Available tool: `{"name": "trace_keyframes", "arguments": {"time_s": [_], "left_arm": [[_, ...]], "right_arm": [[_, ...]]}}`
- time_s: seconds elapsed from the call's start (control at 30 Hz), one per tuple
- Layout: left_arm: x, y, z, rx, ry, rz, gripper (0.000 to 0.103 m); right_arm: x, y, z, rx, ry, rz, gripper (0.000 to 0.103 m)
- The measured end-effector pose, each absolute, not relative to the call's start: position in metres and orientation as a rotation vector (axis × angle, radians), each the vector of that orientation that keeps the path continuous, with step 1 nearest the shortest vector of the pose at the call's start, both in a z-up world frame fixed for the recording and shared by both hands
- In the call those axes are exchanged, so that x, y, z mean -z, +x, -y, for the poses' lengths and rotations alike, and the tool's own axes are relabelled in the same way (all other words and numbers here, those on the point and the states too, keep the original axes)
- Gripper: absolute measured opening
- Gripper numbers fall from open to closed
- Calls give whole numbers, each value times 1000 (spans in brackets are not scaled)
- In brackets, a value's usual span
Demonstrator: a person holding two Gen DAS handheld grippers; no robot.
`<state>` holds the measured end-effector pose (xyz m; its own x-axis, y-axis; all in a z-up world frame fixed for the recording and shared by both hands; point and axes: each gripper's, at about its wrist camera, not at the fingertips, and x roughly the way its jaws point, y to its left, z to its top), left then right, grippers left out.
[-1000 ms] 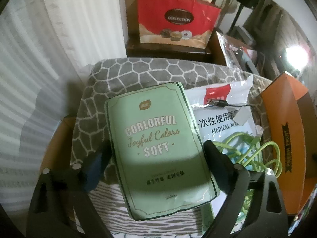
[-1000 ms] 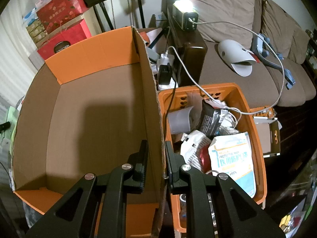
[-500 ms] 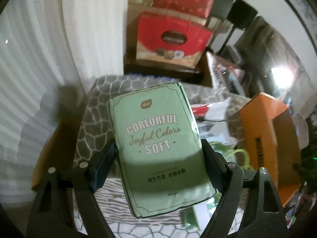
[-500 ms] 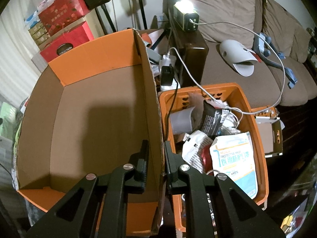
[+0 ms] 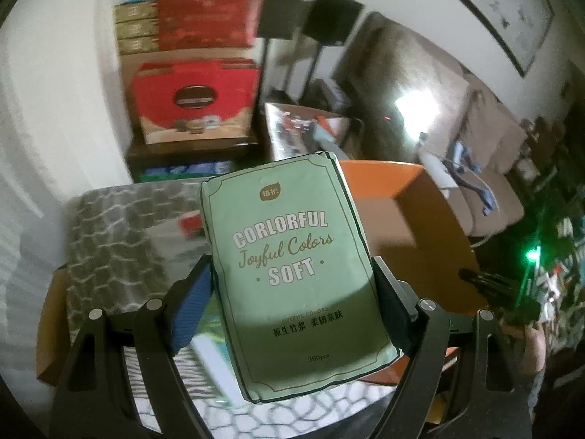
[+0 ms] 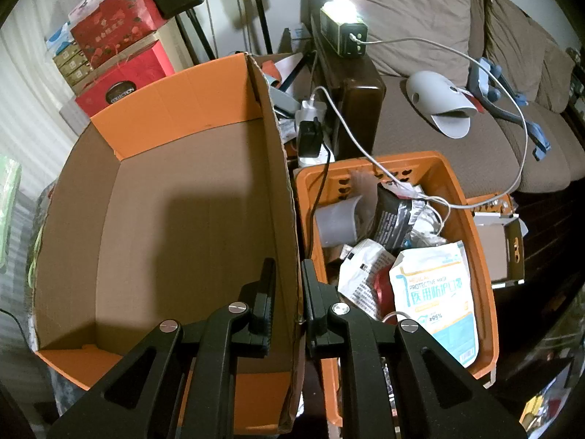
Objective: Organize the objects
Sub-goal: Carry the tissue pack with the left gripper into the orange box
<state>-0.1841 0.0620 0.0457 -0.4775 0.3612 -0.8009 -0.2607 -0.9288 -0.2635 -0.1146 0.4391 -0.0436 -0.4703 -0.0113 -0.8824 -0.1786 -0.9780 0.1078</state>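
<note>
Between the pads of the left gripper [image 5: 292, 292] a green tissue pack [image 5: 292, 267] was clamped across its width, fingers spread wide to span it, the pack upright and clear of the patterned grey cloth [image 5: 120, 226] below. Holding it by the sides left its bottom edge free, which would suit lowering it into a container. To the right of the pack, the orange carton [image 5: 420, 219] showed its open mouth, probably the pack's destination. In the right view, the carton [image 6: 182, 219] stood empty, and the right gripper [image 6: 289, 289] was pinched narrow on its right wall, one finger inside and one outside, apparently steadying the box so it would not shift or fold. Just beside that wall sat an orange basket [image 6: 486, 292] crowded with mask packets and cables, with a sofa [image 6: 438, 91] beyond.
</note>
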Motion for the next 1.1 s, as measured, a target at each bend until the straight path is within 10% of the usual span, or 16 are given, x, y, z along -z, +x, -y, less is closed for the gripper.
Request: {"name": "trace_keyframes", "arguments": {"time_s": [1.1], "left_arm": [[28, -175, -281, -2140, -1539, 79, 80]], "right_arm": [[37, -103, -442, -2621, -1569, -325, 13]]}}
